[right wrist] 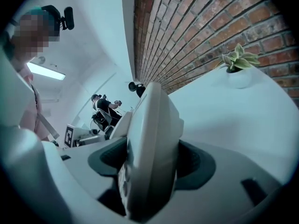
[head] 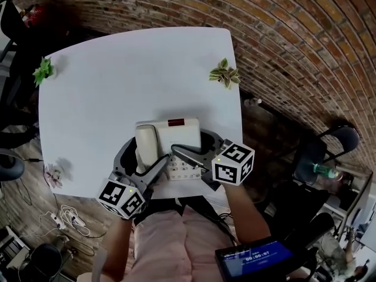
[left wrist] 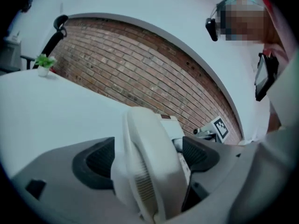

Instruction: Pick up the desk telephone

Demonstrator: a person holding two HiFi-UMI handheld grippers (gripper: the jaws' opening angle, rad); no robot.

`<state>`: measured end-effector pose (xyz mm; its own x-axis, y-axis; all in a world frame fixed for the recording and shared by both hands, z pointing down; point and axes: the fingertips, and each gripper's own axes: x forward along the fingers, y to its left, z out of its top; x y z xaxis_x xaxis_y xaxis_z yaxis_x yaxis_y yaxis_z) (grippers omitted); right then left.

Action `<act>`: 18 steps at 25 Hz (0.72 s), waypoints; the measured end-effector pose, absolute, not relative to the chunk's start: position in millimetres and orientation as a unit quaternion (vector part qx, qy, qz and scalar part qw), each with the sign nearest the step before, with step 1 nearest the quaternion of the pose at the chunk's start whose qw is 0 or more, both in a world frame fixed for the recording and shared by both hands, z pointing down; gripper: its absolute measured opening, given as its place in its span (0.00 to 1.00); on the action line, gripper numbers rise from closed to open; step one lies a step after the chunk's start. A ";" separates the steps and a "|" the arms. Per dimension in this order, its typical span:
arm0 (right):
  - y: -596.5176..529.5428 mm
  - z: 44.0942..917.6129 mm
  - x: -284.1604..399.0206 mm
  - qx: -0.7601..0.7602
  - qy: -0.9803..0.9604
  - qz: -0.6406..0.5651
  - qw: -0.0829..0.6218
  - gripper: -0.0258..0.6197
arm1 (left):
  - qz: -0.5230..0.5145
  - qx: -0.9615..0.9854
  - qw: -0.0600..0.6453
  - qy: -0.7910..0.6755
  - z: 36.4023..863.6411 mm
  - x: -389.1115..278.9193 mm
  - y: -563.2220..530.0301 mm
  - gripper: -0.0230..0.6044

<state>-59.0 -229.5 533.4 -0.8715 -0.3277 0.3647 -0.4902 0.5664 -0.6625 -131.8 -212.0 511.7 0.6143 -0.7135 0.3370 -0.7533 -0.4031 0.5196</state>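
Your left tool (head: 141, 160) sits wide around the handset (head: 147, 145), right tool (head: 200, 148) pinches the desk telephone (head: 176, 135): mid-grasp, so close left, then lift level.

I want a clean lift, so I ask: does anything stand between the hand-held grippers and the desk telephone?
Nothing visible does. The desk telephone already stands between the jaws of the left hand-held gripper and of the right hand-held gripper. The small plant at the far corner of the table stands well apart.

We see a smooth, slightly glossy cream plastic desk telephone (head: 182, 137), a matt white desk (head: 117, 81), a rough red-brick wall (left wrist: 140, 73)
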 end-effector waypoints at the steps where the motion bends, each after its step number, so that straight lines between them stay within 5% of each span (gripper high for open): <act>1: -229.1 532.2 -59.9 0.228 -0.882 0.400 0.100 0.52 | 0.025 0.834 0.352 -0.423 518.4 -133.4 -208.4 0.74; 6: -228.4 530.3 -64.1 0.221 -0.886 0.396 0.091 0.52 | -0.012 0.825 0.429 -0.368 533.7 -126.9 -201.1 0.75; 18: -228.7 514.8 -64.3 0.235 -0.887 0.385 0.098 0.51 | -0.001 0.816 0.429 -0.386 521.7 -122.0 -203.6 0.66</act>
